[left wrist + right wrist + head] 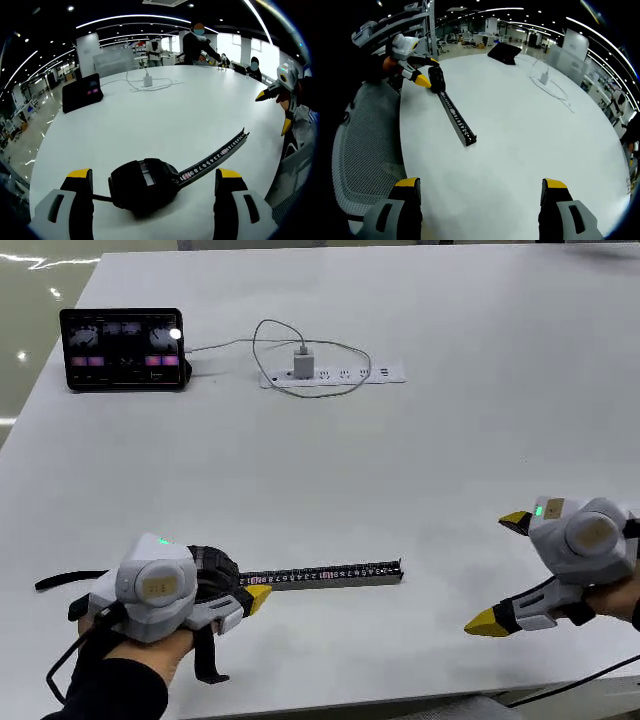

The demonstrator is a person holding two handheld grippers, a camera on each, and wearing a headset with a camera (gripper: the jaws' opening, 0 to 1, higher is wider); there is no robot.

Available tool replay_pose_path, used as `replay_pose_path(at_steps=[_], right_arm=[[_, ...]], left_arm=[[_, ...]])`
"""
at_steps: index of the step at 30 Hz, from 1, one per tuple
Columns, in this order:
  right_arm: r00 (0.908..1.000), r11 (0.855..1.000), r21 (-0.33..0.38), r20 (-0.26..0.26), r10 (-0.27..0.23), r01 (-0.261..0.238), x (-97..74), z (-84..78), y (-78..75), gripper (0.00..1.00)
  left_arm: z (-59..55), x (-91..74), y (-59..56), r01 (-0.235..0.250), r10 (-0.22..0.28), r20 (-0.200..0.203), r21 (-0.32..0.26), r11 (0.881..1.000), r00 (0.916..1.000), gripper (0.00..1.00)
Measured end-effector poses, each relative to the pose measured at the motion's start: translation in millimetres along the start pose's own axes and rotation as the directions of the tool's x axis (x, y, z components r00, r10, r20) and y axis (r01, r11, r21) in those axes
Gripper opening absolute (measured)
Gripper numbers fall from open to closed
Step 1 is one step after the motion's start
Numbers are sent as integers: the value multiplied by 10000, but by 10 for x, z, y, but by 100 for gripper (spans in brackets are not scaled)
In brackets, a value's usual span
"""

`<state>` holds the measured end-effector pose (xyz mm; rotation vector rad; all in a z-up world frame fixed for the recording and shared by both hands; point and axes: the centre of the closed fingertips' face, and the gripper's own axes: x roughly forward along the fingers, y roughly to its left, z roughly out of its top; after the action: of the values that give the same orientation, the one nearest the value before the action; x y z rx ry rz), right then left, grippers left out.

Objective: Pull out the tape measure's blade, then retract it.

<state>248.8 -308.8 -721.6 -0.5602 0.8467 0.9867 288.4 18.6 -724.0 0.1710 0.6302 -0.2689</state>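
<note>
The left gripper has both jaw bases cut off by the bottom of its own view. In the head view its body covers most of the tape measure's case, and I can make out one yellow jaw tip there. The blade ahead of that claw carries numerals too small for me to read. The right gripper is clipped by the picture's edge behind its jaws. Far beyond the left claw, the tablet screen is unreadable and the people are blurred.
</note>
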Motion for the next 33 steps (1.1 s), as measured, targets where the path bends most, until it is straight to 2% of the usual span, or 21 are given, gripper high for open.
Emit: replay_pose_path(at_steps=[2,5,6,9,11,12,13,14,16,18,19,21,24,26,28,31,32,33], right_arm=[[9999,9994,-310,-70,133,-135,22,60,4,99],[9995,9961,-821,-97,316,-323,60,138,-12,99],[9992,9950,-924,-138,365,-376,74,155,-3,99],[9981,9885,-1398,-278,545,-579,143,220,-15,99],[9966,9886,-1265,-48,817,-817,186,316,15,99],[9952,9878,-1231,88,971,-953,218,368,21,99],[9952,9877,-1235,67,978,-962,242,388,12,99],[9944,9861,-1299,40,1054,-1040,278,411,20,99],[9939,9791,-1710,-80,1100,-1097,347,428,25,99],[9935,9721,-2049,-244,1114,-1140,411,422,22,99],[9927,9693,-2148,-369,1148,-1201,454,412,33,99],[9904,9635,-2307,-546,1269,-1362,509,397,56,99],[9871,9541,-2562,-794,1392,-1552,621,376,82,99],[9857,9494,-2687,-878,1439,-1626,678,382,86,97],[9843,9451,-2781,-901,1519,-1713,711,406,104,93],[9818,9415,-2823,-990,1622,-1840,789,417,110,93],[9801,9277,-3204,-1124,1633,-1913,806,413,104,90],[9792,9220,-3342,-1188,1645,-1954,823,407,105,86]], left_arm=[[32,0,9,-50,59,234,-394,9992,9997,99],[81,29,9,0,43,773,-555,9985,9970,99],[73,41,14,-42,94,790,-657,9978,9968,99],[65,76,53,-264,408,1165,-1229,9921,9924,99],[31,82,87,-352,539,1308,-1414,9893,9899,99],[24,84,113,-400,680,1522,-1801,9828,9860,99],[-9,73,146,-472,842,1508,-2339,9711,9850,99],[2,61,199,-550,1015,1701,-2584,9645,9802,99],[13,60,287,-857,1313,1817,-2392,9672,9745,99],[28,70,315,-982,1440,1923,-2296,9683,9707,99],[35,82,304,-989,1419,2012,-2098,9727,9692,99],[40,109,257,-894,1284,2069,-1880,9781,9699,99],[28,148,137,-633,900,1992,-1366,9886,9758,99],[47,149,90,-494,756,2072,-1288,9904,9754,99],[41,161,72,-391,643,2084,-1229,9916,9759,99],[7,179,77,-360,599,1990,-1214,9920,9782,99],[9,175,85,-371,614,2001,-1227,9918,9778,99],[12,172,93,-378,629,2020,-1258,9913,9774,99]])
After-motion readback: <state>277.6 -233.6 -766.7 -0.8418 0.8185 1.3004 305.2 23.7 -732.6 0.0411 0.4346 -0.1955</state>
